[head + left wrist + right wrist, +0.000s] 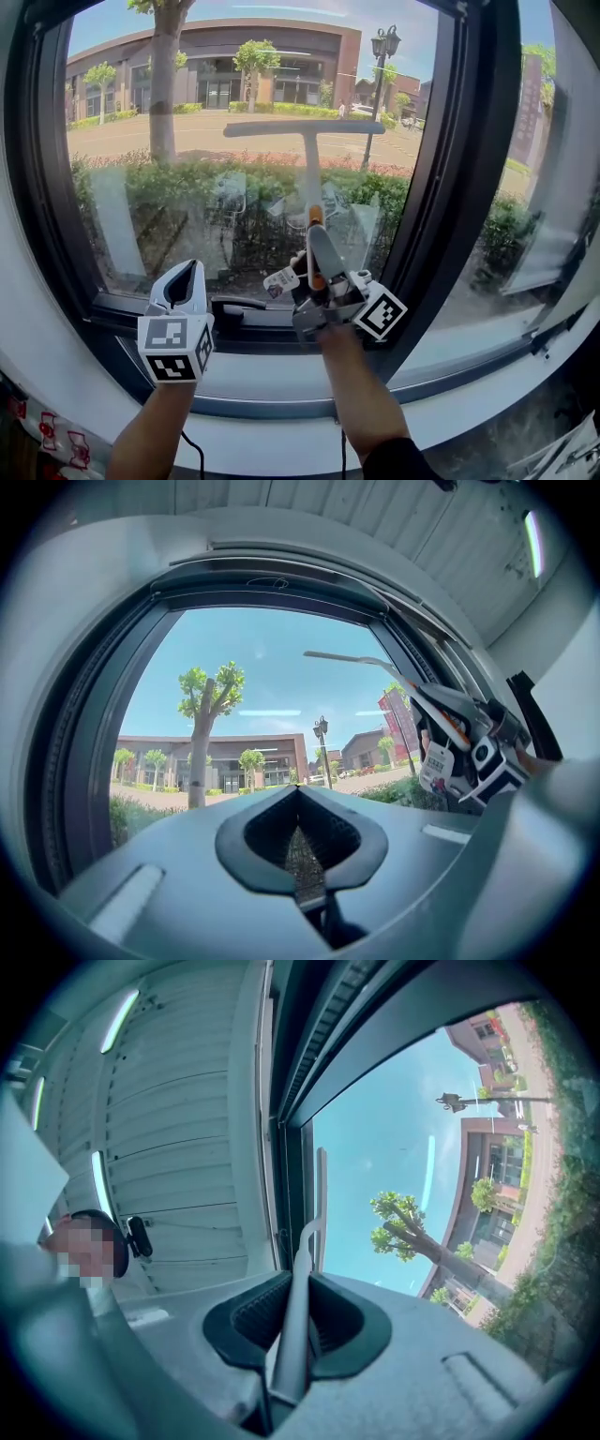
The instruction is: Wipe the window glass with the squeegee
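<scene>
The right hand-held gripper is clamped on the handle of the squeegee. The right gripper view shows the grey shaft pinched between both pads. The shaft runs up from there, and the long blade lies level, high on the glass, a little right of the middle. From where I stand the blade looks pressed to the pane or very near it; I cannot say which.

The left hand-held gripper is low and to the left, just above the sill. Its jaws are closed together with nothing between them, so it is taking no part in the wipe.

I would say a stroke is under way, most likely a pull downwards. The glass shows no suds, streaks or wet edge, so I cannot tell how much has been wiped. By the blade's position, the whole stretch below it and the left side may remain.

By count there is one squeegee with one white tag on its handle, two hand-held grippers, and one pane in the dark frame, with a second pane off to the right.
</scene>
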A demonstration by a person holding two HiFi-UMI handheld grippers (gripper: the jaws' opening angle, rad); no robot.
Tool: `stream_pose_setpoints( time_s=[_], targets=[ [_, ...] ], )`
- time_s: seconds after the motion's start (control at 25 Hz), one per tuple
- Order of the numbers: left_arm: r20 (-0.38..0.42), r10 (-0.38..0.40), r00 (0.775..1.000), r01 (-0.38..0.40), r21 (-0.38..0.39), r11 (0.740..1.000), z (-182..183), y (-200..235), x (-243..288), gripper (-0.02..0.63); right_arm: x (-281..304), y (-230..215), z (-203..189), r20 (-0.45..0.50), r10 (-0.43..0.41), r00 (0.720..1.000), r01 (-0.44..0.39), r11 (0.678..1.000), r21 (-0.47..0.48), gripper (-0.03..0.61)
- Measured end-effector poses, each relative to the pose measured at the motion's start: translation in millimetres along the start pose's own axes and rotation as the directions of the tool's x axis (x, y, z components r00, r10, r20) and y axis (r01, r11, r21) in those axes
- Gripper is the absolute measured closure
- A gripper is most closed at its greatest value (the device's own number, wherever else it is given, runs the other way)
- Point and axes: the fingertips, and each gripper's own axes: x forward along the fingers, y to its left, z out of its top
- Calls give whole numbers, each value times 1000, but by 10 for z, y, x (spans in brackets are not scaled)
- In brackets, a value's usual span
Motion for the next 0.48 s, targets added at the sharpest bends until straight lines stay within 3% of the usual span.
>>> stream_pose_setpoints(
  time_s=[0.16,0.48],
  targets=[
    [58,-6,998,1,84,996,468,-17,158,612,509,216,405,10,75,997,-75,997,-32,535],
    [179,-2,984,-20,122,992,1267,-37,235,612,1349,490,1208,38,144,989,-141,987,-80,535]
  ],
)
